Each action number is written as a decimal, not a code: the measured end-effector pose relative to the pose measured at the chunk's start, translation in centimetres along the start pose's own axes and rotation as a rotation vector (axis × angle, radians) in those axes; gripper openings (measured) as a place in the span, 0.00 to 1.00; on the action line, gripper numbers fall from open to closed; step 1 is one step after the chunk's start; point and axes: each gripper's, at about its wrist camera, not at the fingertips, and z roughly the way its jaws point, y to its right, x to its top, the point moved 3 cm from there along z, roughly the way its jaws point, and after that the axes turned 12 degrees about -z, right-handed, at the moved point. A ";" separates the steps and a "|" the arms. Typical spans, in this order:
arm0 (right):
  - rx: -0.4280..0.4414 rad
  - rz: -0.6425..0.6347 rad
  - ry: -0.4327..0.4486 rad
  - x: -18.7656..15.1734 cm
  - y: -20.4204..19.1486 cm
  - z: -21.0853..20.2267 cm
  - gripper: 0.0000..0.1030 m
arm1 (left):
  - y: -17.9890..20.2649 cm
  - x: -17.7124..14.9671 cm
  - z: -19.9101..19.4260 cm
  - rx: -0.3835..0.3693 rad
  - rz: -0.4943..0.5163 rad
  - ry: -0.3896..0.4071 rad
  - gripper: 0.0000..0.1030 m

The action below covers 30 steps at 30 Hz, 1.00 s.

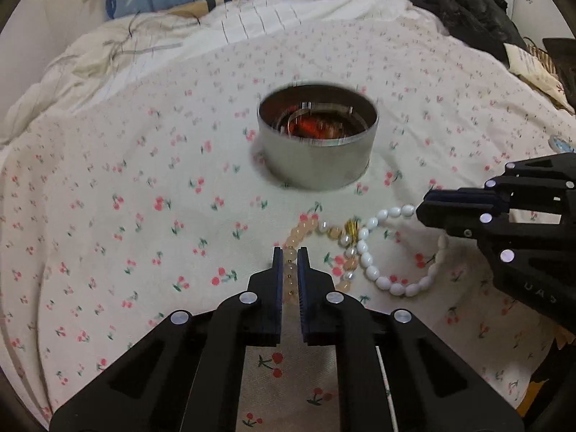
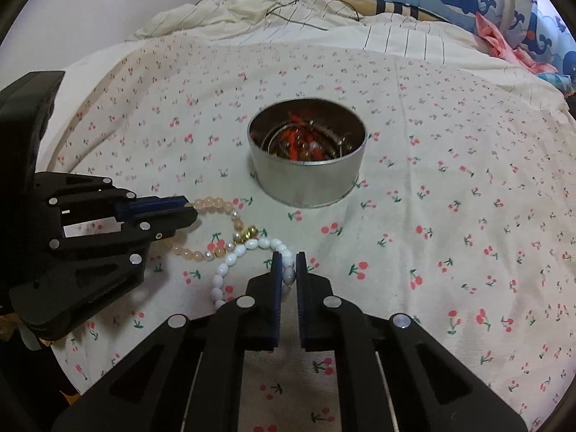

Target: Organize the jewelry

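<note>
The left gripper (image 1: 289, 257) is closed on the peach bracelet (image 1: 306, 225), and the right gripper (image 2: 287, 262) pinches the white bracelet (image 2: 230, 261). The two bracelets overlap on the cherry-print sheet (image 2: 432, 216), just in front of the metal tin (image 2: 306, 176), which already holds jewelry. This looks like the pick-up step; next, each needs lifting apart without snagging, then dropping into the tin.
</note>
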 end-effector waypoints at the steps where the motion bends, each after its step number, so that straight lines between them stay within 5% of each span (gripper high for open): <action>1: -0.002 0.002 0.007 0.0 0.1 -0.2 0.08 | 0.2 0.2 -0.4 -0.005 0.002 0.013 0.07; 30: 0.000 0.077 0.105 1.0 2.8 -3.8 0.08 | 3.1 2.1 -3.6 0.001 0.070 0.144 0.07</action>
